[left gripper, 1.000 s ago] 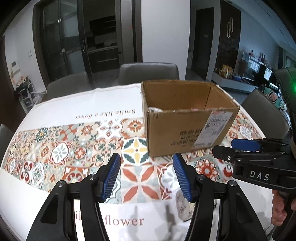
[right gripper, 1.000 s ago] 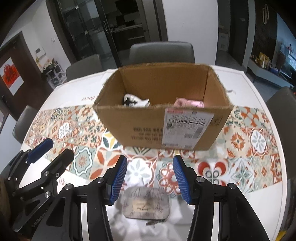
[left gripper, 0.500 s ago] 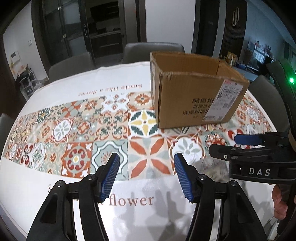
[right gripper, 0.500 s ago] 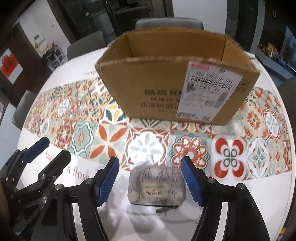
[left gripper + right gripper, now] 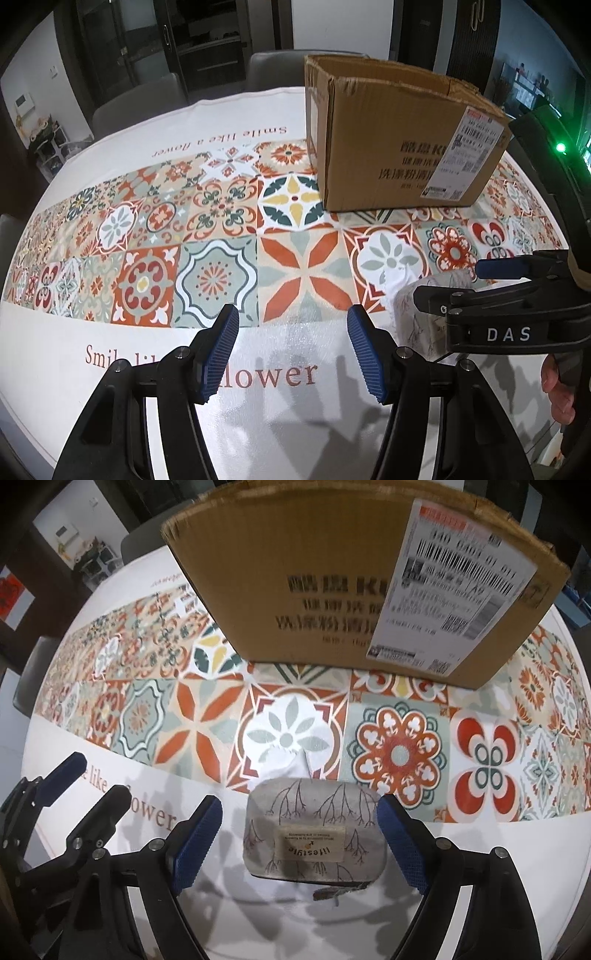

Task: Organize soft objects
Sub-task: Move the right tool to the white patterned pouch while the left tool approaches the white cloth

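A grey fabric pouch [image 5: 314, 836] with a branch print and a "lifestyle" label lies on the table near its front edge. A white cloth [image 5: 291, 764] lies just behind it. My right gripper [image 5: 299, 843] is open, low over the table, with one pad on each side of the pouch, not touching it. In the left wrist view the pouch [image 5: 417, 325] shows at right, partly hidden by the right gripper [image 5: 480, 284]. My left gripper [image 5: 293, 354] is open and empty above the tablecloth. The open cardboard box [image 5: 354, 579] stands behind the pouch; its inside is hidden.
The round table carries a patterned tile tablecloth [image 5: 207, 229] with a white border. The box [image 5: 399, 136] sits right of centre. Grey chairs [image 5: 136, 99] stand around the far side. The left gripper [image 5: 85, 794] shows at the lower left of the right wrist view.
Both grippers have come down toward the table. The right gripper's jaws have widened and moved forward around the pouch. The box's inside has dropped out of sight.
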A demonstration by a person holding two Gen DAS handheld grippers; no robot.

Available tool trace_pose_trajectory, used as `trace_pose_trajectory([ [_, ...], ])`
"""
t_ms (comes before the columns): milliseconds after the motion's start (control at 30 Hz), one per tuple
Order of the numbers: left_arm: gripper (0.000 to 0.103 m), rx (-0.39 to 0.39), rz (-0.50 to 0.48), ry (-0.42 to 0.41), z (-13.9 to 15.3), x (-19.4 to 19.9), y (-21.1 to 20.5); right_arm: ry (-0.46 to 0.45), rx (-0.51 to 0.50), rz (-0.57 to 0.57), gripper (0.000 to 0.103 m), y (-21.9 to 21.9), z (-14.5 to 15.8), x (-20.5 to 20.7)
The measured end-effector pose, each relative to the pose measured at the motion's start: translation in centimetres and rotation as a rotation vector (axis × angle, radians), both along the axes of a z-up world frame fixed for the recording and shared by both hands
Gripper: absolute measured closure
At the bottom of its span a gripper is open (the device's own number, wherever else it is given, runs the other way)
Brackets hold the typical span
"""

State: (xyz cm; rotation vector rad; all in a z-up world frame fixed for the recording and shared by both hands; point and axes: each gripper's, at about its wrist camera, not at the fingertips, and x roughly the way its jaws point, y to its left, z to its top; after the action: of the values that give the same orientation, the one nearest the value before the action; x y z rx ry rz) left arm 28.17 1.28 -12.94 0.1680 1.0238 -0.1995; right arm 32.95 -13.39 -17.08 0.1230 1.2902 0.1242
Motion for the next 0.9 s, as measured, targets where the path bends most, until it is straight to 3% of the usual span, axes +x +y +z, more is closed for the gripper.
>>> trace_pose_trajectory([
  [767, 0.043, -0.011, -0.017, 0.079, -3.1, 0.5, -0.9, 0.062, -0.049, 0.026, 0.014, 1.3, -4.1, 1.8],
  [900, 0.043, -0.015, -0.03, 0.077, -3.2, 0.5, -1.4, 0.049, -0.035, 0.02, 0.019, 0.5, -4.0, 1.4],
])
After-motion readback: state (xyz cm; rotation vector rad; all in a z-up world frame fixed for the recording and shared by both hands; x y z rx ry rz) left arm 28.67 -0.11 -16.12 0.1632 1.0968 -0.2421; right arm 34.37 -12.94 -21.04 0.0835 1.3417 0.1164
